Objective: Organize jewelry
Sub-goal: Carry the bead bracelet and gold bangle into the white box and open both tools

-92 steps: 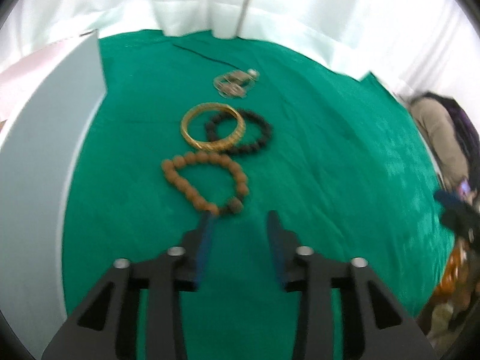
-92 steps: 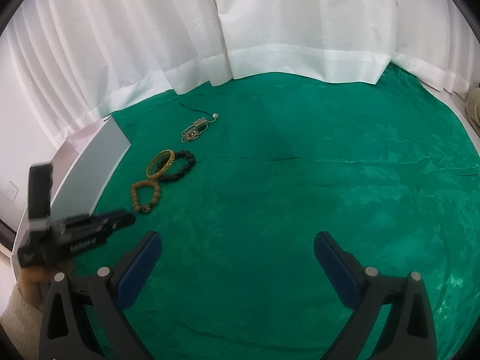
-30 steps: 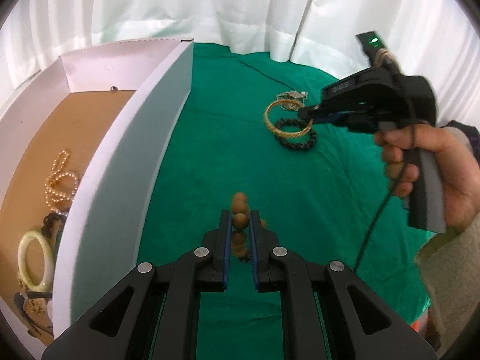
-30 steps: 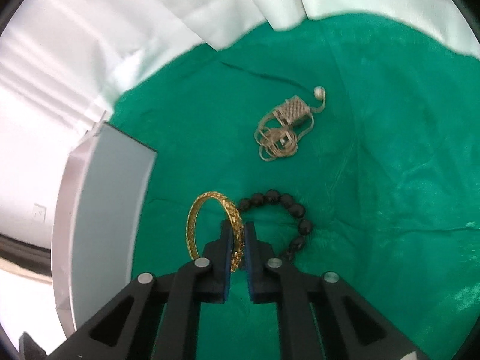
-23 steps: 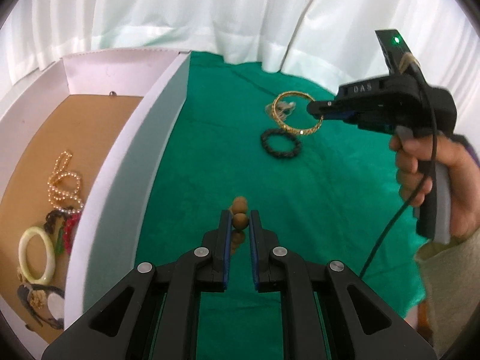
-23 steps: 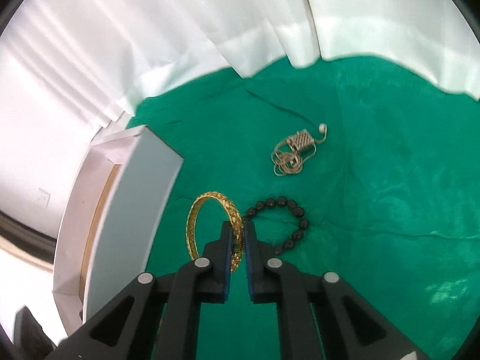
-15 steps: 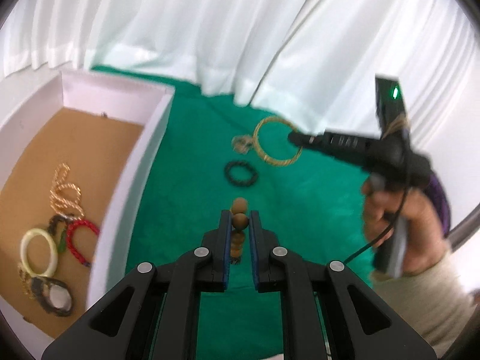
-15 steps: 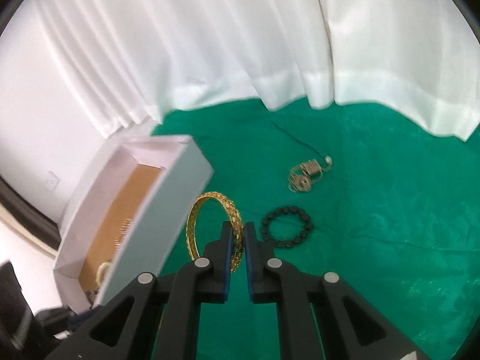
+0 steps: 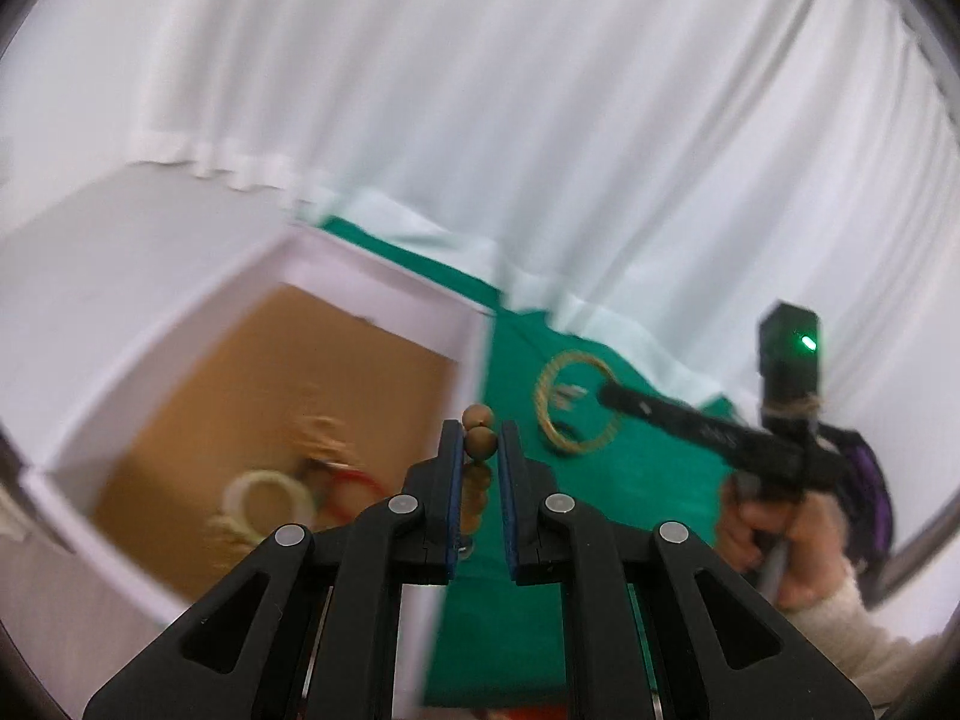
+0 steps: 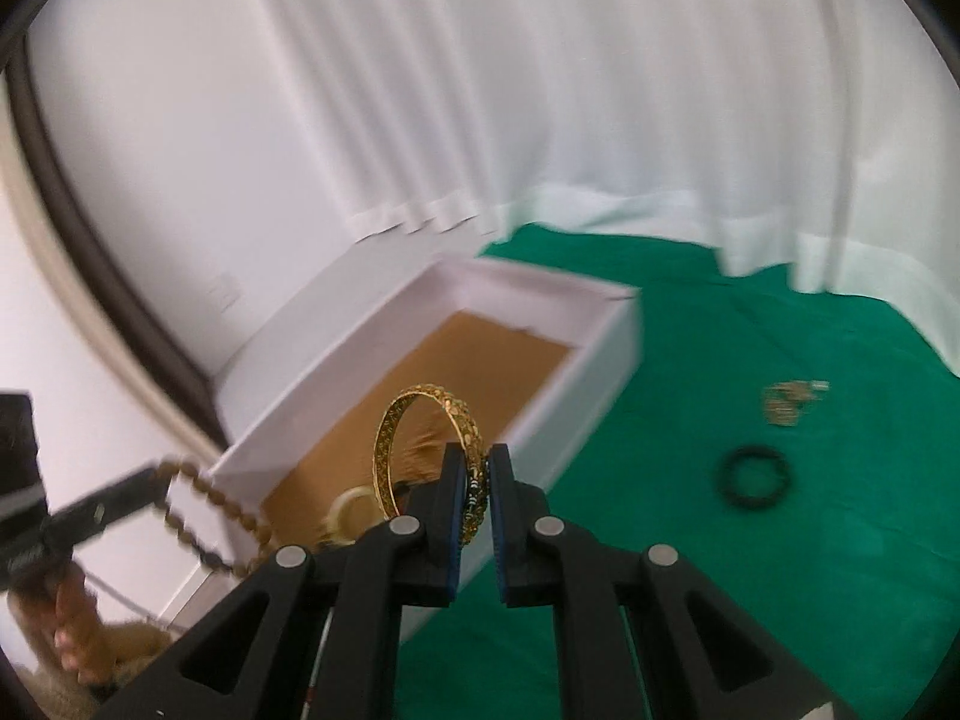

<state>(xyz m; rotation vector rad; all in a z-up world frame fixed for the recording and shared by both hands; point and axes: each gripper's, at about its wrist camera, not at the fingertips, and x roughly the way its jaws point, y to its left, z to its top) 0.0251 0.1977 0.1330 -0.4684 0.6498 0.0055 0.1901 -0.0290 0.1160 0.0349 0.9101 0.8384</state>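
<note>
Blurred box (image 9: 384,294) contents; left hand-held gripper (image 9: 480,450) pinches brown beads (image 9: 482,443), right (image 10: 478,474) the gold bangle (image 10: 420,420).

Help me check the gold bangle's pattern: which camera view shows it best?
The right wrist view: the gold bangle stands close and large, clamped on its rim by the right gripper, its lattice pattern visible. In the left wrist view the bangle is a small, blurred ring at that gripper's tip, above the green cloth.
</note>
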